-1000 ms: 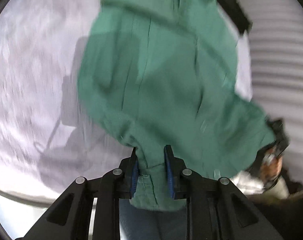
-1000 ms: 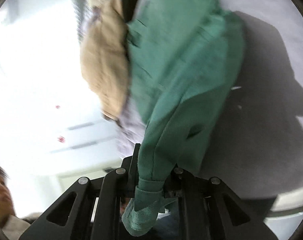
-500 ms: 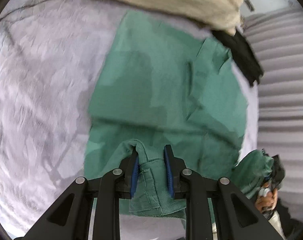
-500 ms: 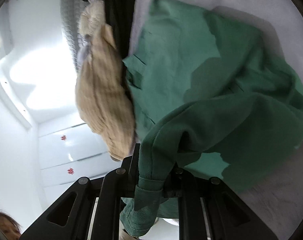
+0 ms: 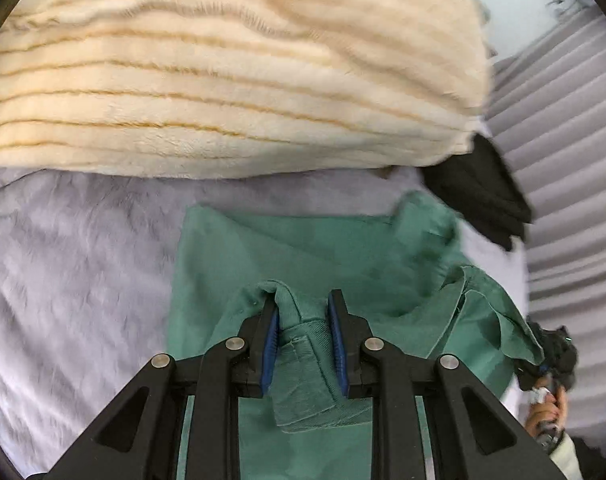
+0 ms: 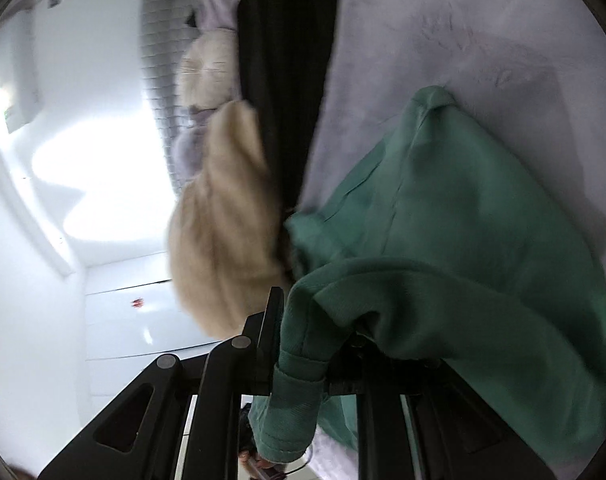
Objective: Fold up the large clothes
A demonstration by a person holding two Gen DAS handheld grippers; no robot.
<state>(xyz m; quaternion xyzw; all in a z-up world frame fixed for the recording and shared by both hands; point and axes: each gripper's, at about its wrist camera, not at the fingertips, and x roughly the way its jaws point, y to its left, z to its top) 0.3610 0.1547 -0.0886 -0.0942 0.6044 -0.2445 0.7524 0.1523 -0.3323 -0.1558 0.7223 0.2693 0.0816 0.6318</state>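
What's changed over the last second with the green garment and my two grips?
The green garment has come down from hanging in the air to lying largely spread on the lilac blanket, its far edge now near the cream striped blanket and the black cloth. Nothing was released: the left gripper and right gripper each stay clamped on a ribbed cuff.

Bed covered with a pale lilac fuzzy blanket (image 5: pixel 75 280). Cream ribbed plush blanket (image 5: pixel 231 72) heaped at the far side, a black cloth (image 5: pixel 479 196) just beside it. Grey ribbed padded headboard (image 5: pixel 563 128) on the right. White walls, white cabinet doors (image 6: pixel 135 320) with small red marks, bright glare on them.
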